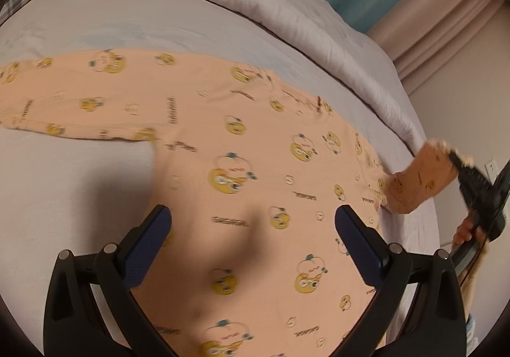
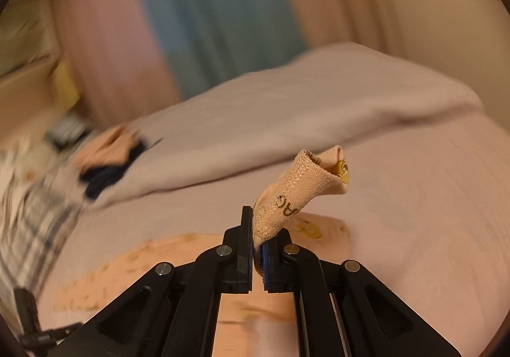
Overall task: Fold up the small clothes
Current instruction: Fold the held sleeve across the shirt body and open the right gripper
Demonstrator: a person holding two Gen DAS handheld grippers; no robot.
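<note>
Peach printed baby top (image 1: 242, 146) spread flat on bed sheet (image 1: 79, 185), sleeves along sheet's long edge. Right sleeve cuff (image 2: 296, 194) lifted off the right edge, pinched in right gripper (image 2: 257, 248). Left gripper (image 1: 251, 229) wide, hovering over torso, nearer the body.

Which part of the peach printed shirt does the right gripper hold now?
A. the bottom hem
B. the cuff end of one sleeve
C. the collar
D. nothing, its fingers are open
B: the right gripper is shut on the sleeve cuff of the peach shirt, lifting it off the bed.
</note>
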